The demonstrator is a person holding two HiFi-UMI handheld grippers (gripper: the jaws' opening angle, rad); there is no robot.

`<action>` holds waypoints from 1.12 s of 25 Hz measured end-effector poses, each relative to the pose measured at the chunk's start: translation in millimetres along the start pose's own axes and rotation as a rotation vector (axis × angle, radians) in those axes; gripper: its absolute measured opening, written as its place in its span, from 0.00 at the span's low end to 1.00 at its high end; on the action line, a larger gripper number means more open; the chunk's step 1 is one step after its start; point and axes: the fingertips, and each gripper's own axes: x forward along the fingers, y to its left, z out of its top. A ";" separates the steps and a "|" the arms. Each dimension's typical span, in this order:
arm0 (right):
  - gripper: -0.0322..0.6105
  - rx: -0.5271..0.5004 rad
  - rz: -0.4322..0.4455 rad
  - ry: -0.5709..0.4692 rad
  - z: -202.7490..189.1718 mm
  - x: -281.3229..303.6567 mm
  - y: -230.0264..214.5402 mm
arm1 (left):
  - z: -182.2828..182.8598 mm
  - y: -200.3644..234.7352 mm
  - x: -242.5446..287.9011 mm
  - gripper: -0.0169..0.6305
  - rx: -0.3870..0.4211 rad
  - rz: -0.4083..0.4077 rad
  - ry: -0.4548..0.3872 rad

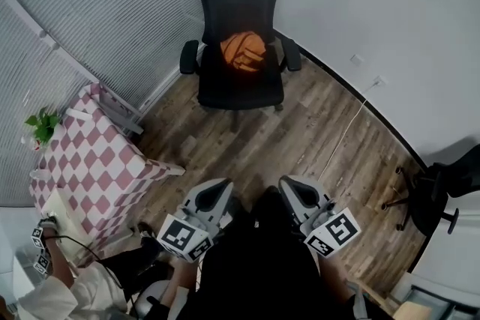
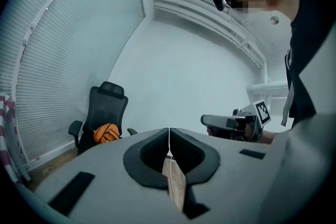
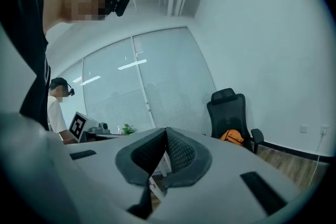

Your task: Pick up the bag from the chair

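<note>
**Head view with both gripper views.** A black mesh office chair with headrest and armrests (image 1: 238,11) stands on the brown wood-plank floor (image 1: 300,139). It is backed against a pale wall, with a window of white slatted blinds (image 1: 90,11) to its left.

The orange, rounded fabric bag with paler bands (image 1: 243,51) lies on the chair's seat, close to the backrest and between the two armrests. Nothing touches it.

The left gripper (image 1: 222,185) and the right gripper (image 1: 288,183) are held side by side well short of the chair. Both point toward it, roughly level, and each carries its marker cube at the rear.

In the left gripper view the two black ribbed pads (image 2: 151,152) meet along a thin line with nothing between them. The right gripper view shows the same, with the jaws together and empty. In both gripper views the chair and bag appear small and distant.

A table under a pink-and-white checked cloth (image 1: 97,161) stands left of the chair and nearer the person. A small green leafy plant (image 1: 43,125) sits at the table's window-side corner. A white cable (image 1: 346,130) runs over the floor to the right of the chair toward the wall.
</note>
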 end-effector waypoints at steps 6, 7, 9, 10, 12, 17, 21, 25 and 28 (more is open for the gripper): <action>0.08 0.005 -0.039 0.026 -7.5 3.3 -9.4 | -5.5 8.0 9.3 0.08 -0.018 -0.021 0.026; 0.08 0.008 -0.041 0.029 -7.7 4.1 -13.5 | -5.6 9.0 13.5 0.08 -0.021 -0.022 0.030; 0.08 0.017 -0.042 0.030 -6.1 6.6 -24.2 | -3.7 10.5 24.1 0.08 -0.023 -0.022 0.035; 0.08 0.022 -0.042 0.028 -4.7 9.0 -30.5 | -2.0 11.8 29.9 0.08 -0.021 -0.023 0.037; 0.08 0.033 -0.038 0.024 -1.5 16.2 -44.2 | 2.2 15.9 41.7 0.08 -0.016 -0.022 0.037; 0.08 0.052 -0.008 0.014 14.2 42.8 -81.6 | 18.1 31.4 72.7 0.08 0.007 0.002 0.050; 0.08 0.047 0.027 -0.010 36.0 64.2 -118.1 | 42.7 47.3 108.8 0.08 0.020 0.041 0.048; 0.08 0.053 0.052 -0.033 56.8 76.1 -160.3 | 62.9 53.9 150.4 0.08 0.031 0.063 0.034; 0.08 0.051 0.059 -0.030 66.7 80.5 -190.8 | 72.4 53.3 181.1 0.08 0.034 0.072 0.021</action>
